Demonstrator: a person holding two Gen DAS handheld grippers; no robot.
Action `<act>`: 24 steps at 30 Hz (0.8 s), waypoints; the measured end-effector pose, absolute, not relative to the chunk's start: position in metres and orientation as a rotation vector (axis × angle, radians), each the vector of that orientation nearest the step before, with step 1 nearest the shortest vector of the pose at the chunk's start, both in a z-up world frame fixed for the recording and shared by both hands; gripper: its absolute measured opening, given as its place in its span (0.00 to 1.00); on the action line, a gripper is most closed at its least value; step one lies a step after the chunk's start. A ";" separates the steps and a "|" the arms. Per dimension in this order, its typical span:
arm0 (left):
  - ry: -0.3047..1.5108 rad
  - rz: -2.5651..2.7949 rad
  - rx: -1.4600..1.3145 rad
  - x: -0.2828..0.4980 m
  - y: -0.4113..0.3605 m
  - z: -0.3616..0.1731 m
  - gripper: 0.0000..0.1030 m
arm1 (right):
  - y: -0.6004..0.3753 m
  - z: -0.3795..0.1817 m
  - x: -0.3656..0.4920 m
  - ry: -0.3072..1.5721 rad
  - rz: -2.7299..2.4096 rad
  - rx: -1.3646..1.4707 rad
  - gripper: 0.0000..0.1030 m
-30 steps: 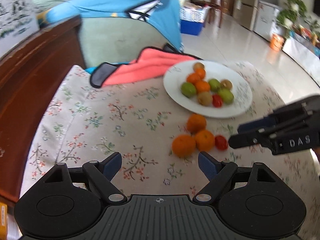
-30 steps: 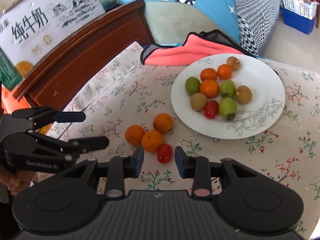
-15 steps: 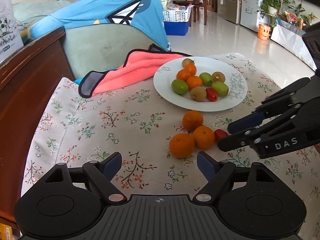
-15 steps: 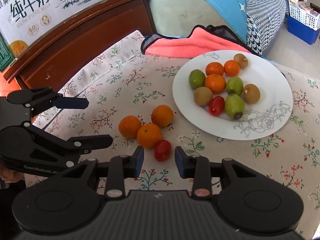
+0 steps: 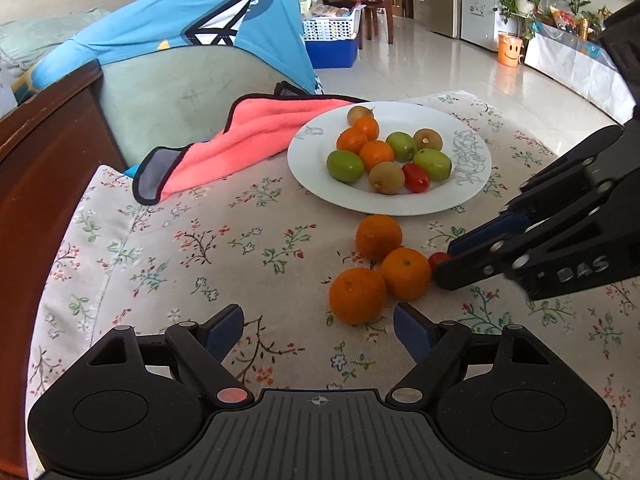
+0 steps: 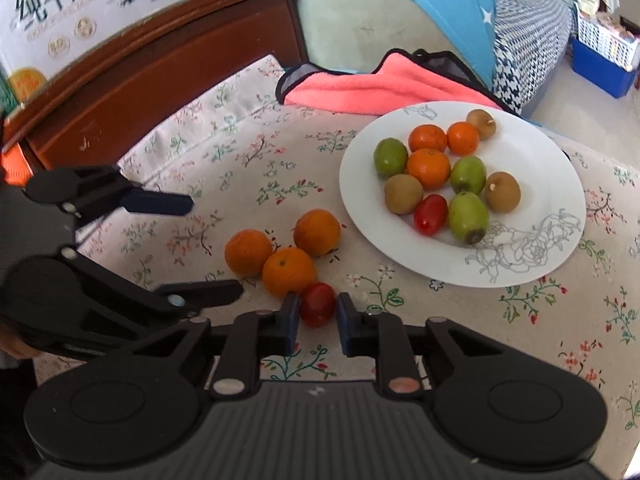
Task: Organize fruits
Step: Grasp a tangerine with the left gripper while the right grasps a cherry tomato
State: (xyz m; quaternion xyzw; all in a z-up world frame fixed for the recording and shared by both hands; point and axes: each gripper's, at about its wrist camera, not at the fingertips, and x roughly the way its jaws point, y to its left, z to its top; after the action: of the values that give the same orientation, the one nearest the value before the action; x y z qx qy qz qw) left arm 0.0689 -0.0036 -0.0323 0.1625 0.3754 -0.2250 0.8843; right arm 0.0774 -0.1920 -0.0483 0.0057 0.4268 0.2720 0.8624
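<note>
Now the right tongs (image 6: 318, 312) have just closed on the cherry tomato (image 6: 318, 304) (left tongs (image 5: 318, 326) released, lower); white plate (image 6: 560, 184) holds mixed fruit.

3 oranges (image 6: 286, 258) crowd the tomato (image 6: 318, 304); floral cloth (image 6: 200, 160) leftward lies bare.

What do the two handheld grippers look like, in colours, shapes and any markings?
Both are matte black plastic. The left gripper and right gripper each have a ribbed central body, two rounded lobes with circular discs, and linkage arms with silver rivets ending in dark blue pads on the fingers. The right one carries raised "DAS" lettering. No cables or sleeves are visible.
</note>
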 end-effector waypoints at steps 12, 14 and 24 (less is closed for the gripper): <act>0.763 -0.580 0.335 0.079 -0.006 -0.043 0.69 | -0.193 -0.048 0.078 0.907 0.578 0.009 0.21; 0.758 -0.610 0.325 0.081 -0.005 -0.044 0.66 | -0.193 -0.050 0.079 0.918 0.574 0.010 0.21; 0.760 -0.689 0.281 0.084 -0.007 -0.044 0.40 | -0.192 -0.053 0.084 0.918 0.565 0.018 0.21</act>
State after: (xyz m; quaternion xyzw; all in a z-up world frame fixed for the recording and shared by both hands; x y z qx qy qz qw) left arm 0.0844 -0.0067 -0.0440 0.1338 0.3624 -0.3285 0.8619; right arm 0.0838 -0.1916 -0.0532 0.0087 0.4371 0.2691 0.8582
